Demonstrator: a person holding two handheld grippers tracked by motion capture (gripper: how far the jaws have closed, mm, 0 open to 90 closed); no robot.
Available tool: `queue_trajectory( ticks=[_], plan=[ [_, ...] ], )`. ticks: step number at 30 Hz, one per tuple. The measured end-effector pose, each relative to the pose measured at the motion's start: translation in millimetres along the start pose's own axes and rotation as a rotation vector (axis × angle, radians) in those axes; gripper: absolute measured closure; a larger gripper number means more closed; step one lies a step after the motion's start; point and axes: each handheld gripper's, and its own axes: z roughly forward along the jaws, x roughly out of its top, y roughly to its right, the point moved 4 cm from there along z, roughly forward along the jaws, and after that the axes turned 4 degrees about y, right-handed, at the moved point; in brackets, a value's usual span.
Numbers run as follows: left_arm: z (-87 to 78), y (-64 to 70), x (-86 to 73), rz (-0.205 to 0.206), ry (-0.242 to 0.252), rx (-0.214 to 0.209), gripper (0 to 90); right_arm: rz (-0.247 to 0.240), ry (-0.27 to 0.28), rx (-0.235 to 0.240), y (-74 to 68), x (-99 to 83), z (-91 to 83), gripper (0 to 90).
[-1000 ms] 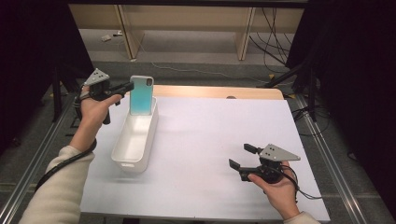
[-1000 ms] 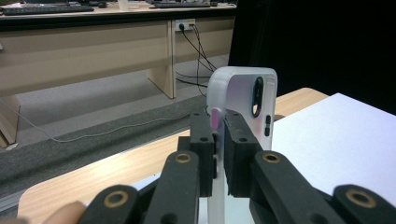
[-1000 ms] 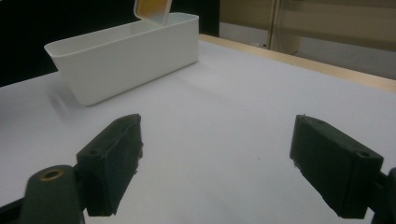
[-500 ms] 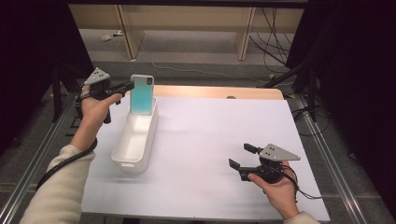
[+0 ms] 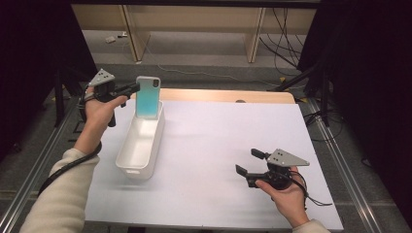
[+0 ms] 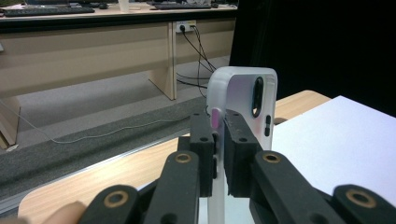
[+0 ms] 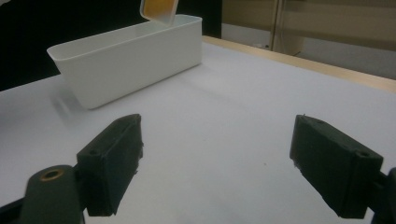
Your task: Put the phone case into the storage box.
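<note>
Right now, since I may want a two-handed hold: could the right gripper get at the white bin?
Probably yes. The right gripper is open and points at the white bin across bare white table; nothing lies between them.

Teal phone case (image 5: 147, 97) upright over white bin (image 5: 141, 145).

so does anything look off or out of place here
Nothing looks spilled or damaged. The one unusual thing is the phone case, standing upright over the far end of the white bin, because the left claw is shut on its edge. The right claw is open over the bare table.
</note>
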Motion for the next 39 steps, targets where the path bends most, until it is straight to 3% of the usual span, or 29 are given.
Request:
queue_trajectory(
  ticks=[1, 2, 5, 7, 8, 9, 12, 18, 19, 21, 23, 24, 26, 28, 29, 39],
  plan=[
    [0.7, -0.2, -0.5, -0.001, 0.001, -0.001, 83.1, -0.009, -0.02, -0.006, 1.4, -0.4, -1.7, 18.2],
    [1.1, -0.5, -1.0, -0.003, 0.002, 0.001, 83.1, 0.005, 0.019, 0.009, 0.9, -0.7, 1.7, 18.2],
    [3.1, -1.6, -2.7, -0.002, -0.005, 0.007, 83.1, -0.007, 0.015, -0.007, 2.0, -0.9, 0.9, 18.1],
    [5.1, -3.0, -3.7, -0.004, -0.003, 0.006, 83.1, -0.001, 0.023, 0.011, 0.6, -0.7, 1.9, 18.2],
    [6.0, -3.4, -4.4, -0.008, -0.004, 0.007, 83.1, -0.013, -0.019, -0.004, 1.6, -0.9, -1.6, 18.2],
    [7.0, -4.1, -5.2, -0.01, -0.004, 0.007, 83.1, -0.014, -0.019, -0.005, 1.7, -1.0, -1.5, 18.2],
    [10.0, -6.3, -6.9, -0.016, -0.009, 0.012, 83.1, -0.001, 0.023, 0.01, 1.0, -0.9, 1.7, 18.1],
    [14.0, -10.3, -8.0, -0.03, -0.004, 0.015, 83.1, -0.002, 0.023, 0.007, 1.2, -0.7, 1.5, 18.1],
    [13.5, -27.0, -2.9, 0.193, -0.012, 0.034, 83.1, 0.004, 0.017, 0.009, 0.7, -0.4, 0.6, 18.1],
    [17.2, -31.7, -1.7, 0.273, -0.018, -0.027, 83.1, 0.004, 0.017, 0.008, 0.9, -0.3, 0.5, 18.0],
    [18.4, -35.4, -1.8, 0.292, -0.016, -0.017, 83.1, -0.002, 0.021, 0.008, 1.2, -0.8, 1.6, 18.0],
    [18.5, -35.9, -2.8, 0.285, -0.019, -0.006, 83.1, -0.013, -0.02, -0.007, 2.0, -1.0, -2.0, 18.0],
    [20.2, -36.6, -3.7, 0.289, -0.023, -0.012, 83.1, -0.015, -0.021, -0.009, 1.9, -1.0, -2.3, 18.0],
    [21.5, -37.4, -4.4, 0.287, -0.025, -0.009, 83.1, -0.013, -0.02, -0.007, 2.0, -1.1, -2.0, 18.0],
    [22.0, -37.9, -4.8, 0.289, -0.028, -0.005, 83.1, -0.01, 0.02, 0.006, 1.8, -1.2, 1.5, 18.0],
    [29.6, -40.5, -8.1, 0.299, -0.042, -0.004, 83.1, -0.002, 0.02, 0.006, 1.1, -1.0, 0.9, 18.1]
  ],
)
